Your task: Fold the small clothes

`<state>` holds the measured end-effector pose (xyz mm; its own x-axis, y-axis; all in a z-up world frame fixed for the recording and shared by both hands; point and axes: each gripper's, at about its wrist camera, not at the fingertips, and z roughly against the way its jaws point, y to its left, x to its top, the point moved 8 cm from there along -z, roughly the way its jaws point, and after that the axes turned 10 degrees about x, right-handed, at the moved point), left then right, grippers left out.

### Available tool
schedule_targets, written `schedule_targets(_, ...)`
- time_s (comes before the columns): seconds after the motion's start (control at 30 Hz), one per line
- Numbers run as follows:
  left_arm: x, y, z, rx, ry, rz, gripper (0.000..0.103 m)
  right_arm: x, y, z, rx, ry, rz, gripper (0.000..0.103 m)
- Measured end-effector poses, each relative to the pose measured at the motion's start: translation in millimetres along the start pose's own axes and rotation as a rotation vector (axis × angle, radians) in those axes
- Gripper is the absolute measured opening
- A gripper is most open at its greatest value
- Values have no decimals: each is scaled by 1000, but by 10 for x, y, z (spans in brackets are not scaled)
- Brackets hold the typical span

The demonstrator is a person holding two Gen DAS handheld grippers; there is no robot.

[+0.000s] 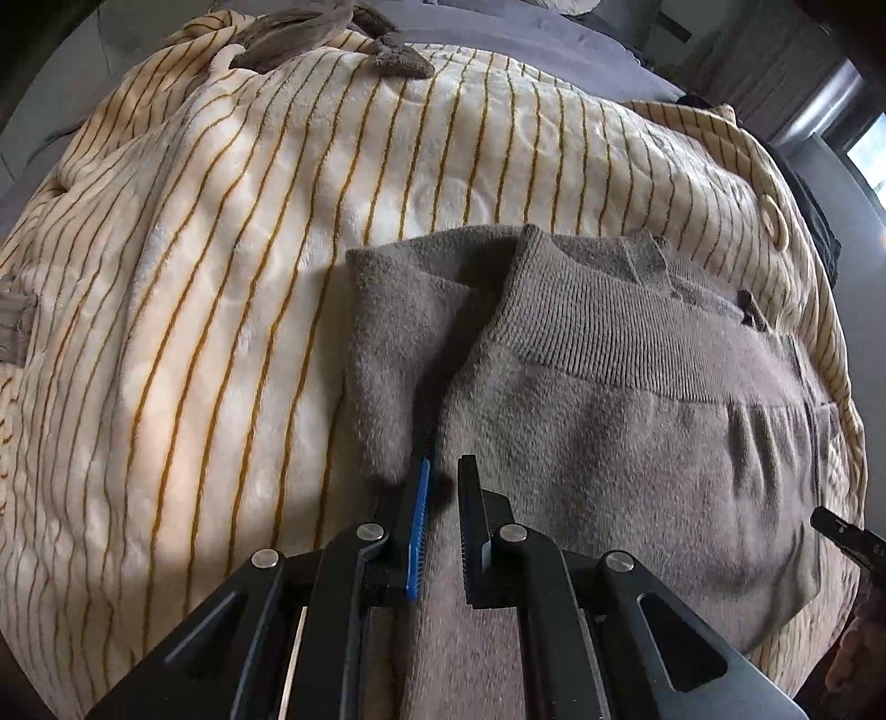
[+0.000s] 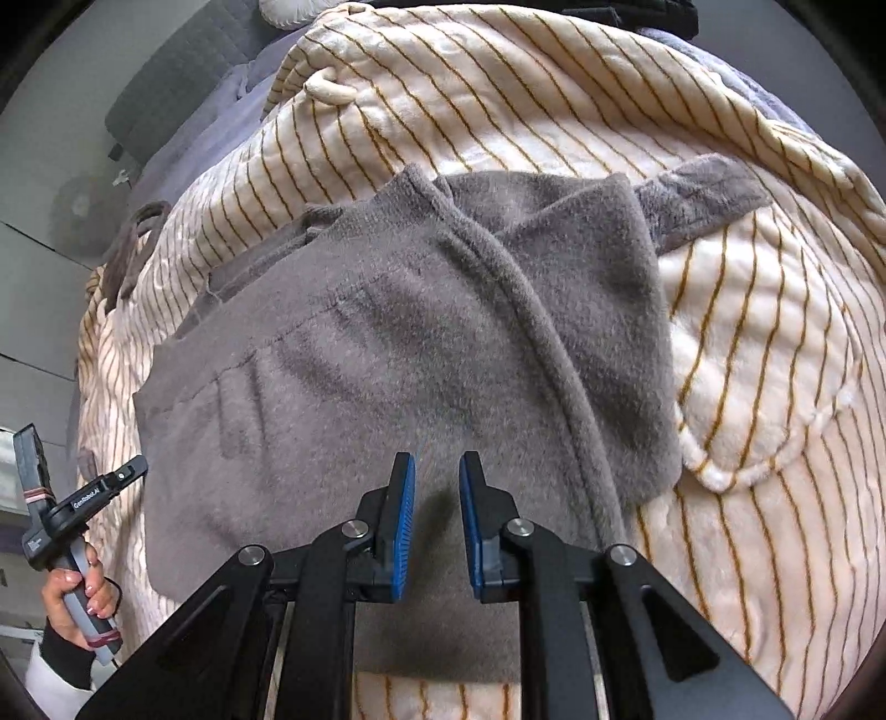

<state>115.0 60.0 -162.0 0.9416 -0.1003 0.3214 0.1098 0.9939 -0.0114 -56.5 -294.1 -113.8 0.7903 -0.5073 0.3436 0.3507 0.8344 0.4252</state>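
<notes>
A grey-brown fleece garment (image 1: 637, 443) with a ribbed waistband (image 1: 598, 338) lies partly folded on a cream striped blanket (image 1: 221, 277). My left gripper (image 1: 443, 487) stands at the garment's left edge, jaws nearly together with a fold of the fleece pinched between them. In the right wrist view the same garment (image 2: 387, 343) spreads out, a thick seam ridge (image 2: 531, 310) running diagonally across it. My right gripper (image 2: 437, 482) hangs low over its near part, pads a little apart, the fleece showing flat and shadowed in the gap. A hand holds the left gripper (image 2: 130, 468) at the garment's left edge.
The blanket (image 2: 747, 360) covers a bed with grey sheets (image 1: 554, 39). Another brownish garment (image 1: 332, 39) lies at the blanket's far end. A grey plush strip (image 2: 703, 194) pokes out behind the garment. Dark clothing (image 1: 814, 221) sits at the right edge.
</notes>
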Motion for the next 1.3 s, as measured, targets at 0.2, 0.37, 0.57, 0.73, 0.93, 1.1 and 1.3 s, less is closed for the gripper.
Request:
schedule_targets(0.2,-94,15,57,30,-7,-16,10,-85,75,-33,7,16,-2,18)
schedule_targets(0.37,-175,33,59,27,19,-24,10,-135,121,-58,10,30,-1,20)
schedule_targets(0.57,-287,66,47,57,57,-16,13,-193,188,-51,-3,31,10,52)
schedule_targets(0.73,-339,94,156,98,14,-2,102,-265,280,-90,5,58,23,61)
schedule_targets(0.93,-398,172,198,176,14,11,102,-331,387,-110,14,68,32,78)
schedule_targets(1.1,-389,298,156,174,27,46,102,-456,560,-141,8,81,92,85)
schedule_targets(1.3,-471,362,68,161,68,-2,102,-752,1042,-274,105,148,211,95)
